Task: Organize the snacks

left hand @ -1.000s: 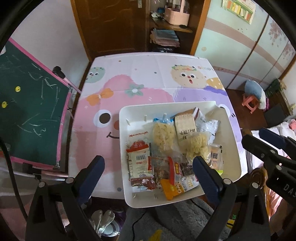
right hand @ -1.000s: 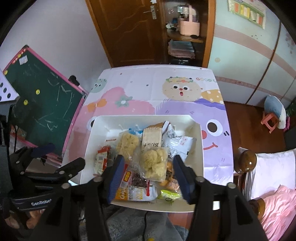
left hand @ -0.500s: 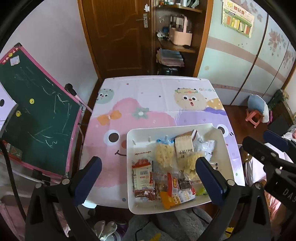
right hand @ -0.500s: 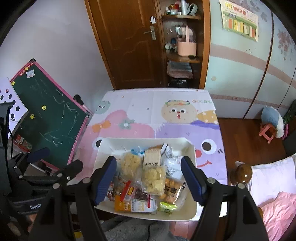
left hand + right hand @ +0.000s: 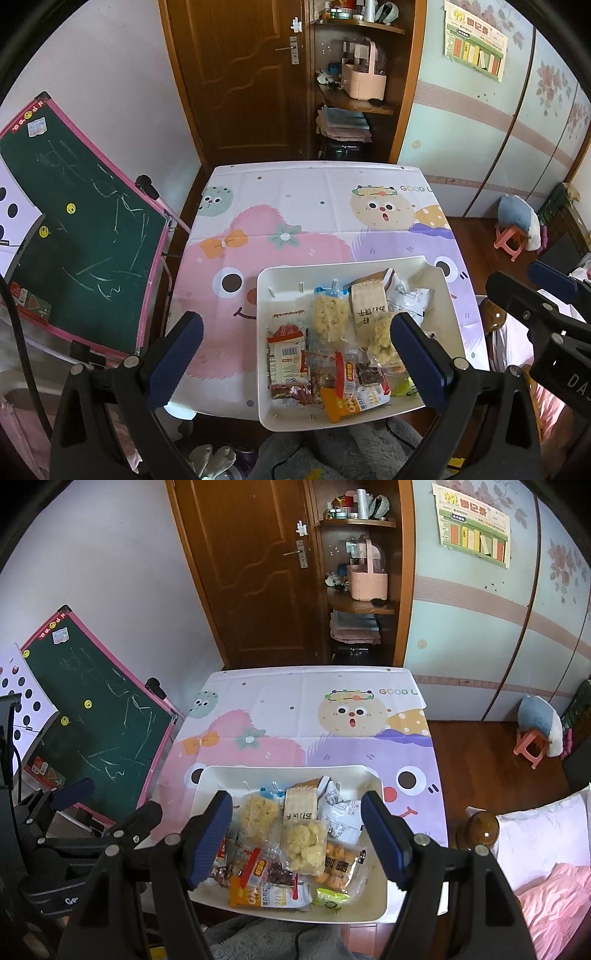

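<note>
Left wrist view | left claw (image 5: 295, 358) spread, angled down | tray (image 5: 284, 417) below

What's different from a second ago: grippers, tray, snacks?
Both grippers pulled up and back from the tray; more room shows. The right gripper opened wider; the left gripper is open as before. Neither took anything. The snacks lie unmoved.
</note>
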Demonstrator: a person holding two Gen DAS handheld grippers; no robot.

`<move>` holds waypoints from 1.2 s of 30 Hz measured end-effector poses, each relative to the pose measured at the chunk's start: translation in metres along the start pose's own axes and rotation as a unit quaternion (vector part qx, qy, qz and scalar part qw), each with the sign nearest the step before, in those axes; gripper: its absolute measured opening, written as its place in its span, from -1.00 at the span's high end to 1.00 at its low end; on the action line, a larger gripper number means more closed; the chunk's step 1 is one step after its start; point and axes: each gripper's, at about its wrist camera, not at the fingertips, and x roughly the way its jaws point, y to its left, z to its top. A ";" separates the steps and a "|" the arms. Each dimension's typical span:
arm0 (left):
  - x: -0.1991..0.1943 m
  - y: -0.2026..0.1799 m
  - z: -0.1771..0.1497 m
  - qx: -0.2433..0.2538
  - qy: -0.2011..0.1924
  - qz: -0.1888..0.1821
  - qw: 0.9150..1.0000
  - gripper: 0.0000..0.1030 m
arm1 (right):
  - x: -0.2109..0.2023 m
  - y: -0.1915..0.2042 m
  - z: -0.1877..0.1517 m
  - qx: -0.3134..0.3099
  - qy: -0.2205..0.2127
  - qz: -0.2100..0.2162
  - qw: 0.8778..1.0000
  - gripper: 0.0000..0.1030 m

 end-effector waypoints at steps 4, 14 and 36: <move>0.000 -0.001 0.000 0.000 0.000 0.000 1.000 -0.96 | 0.000 -0.001 0.000 0.001 -0.001 0.000 1.000 -0.41; -0.001 -0.003 0.002 0.000 0.000 -0.001 1.000 -0.96 | 0.000 -0.002 0.000 0.000 0.000 -0.001 1.000 -0.41; 0.000 -0.004 0.003 0.000 0.001 -0.002 1.000 -0.96 | 0.000 -0.002 0.001 0.000 0.001 0.000 1.000 -0.41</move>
